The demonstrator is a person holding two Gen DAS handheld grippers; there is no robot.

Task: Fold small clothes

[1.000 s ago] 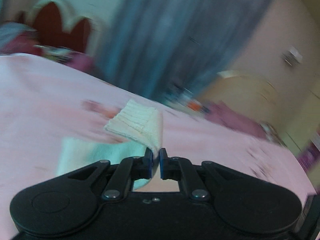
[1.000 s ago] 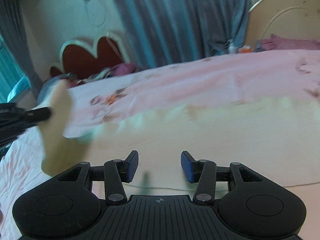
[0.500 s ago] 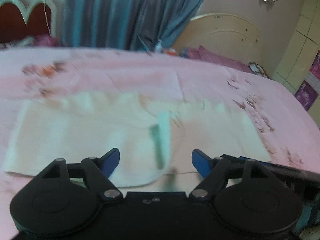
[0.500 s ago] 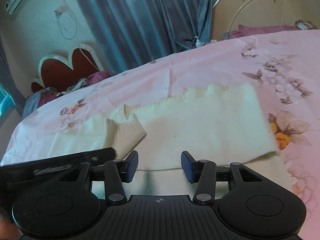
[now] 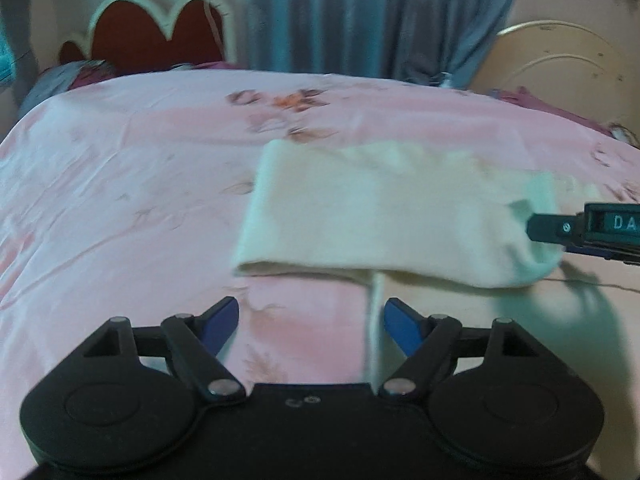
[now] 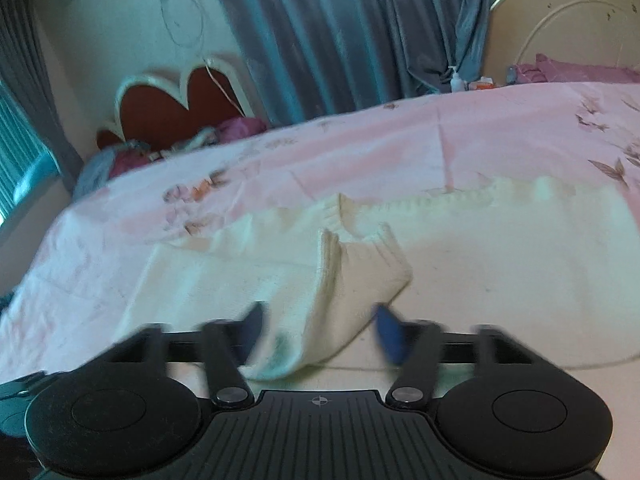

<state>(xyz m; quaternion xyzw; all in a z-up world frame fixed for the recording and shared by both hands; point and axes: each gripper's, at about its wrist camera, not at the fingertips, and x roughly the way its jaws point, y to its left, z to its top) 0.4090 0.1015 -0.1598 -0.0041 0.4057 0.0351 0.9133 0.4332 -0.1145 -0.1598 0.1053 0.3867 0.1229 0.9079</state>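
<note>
A cream knitted sweater lies flat on the pink floral bedsheet. In the right wrist view one sleeve is folded over the body, its ribbed cuff pointing away from me. My right gripper sits low over that sleeve's fold, jaws closing, with the cloth between the blurred fingertips. In the left wrist view the right gripper touches the sweater's right end. My left gripper is open over the sheet just before the sweater's near edge, nothing between its fingers.
A red heart-shaped headboard and heaped pillows lie at the bed's far left. Grey-blue curtains hang behind. A cream arched bed frame and a small bottle stand at the far right.
My left gripper let go of the sleeve cuff it was holding up, opened wide and sank toward the bed. The sleeve now lies folded on the sweater. My right gripper's jaws have narrowed around it.
</note>
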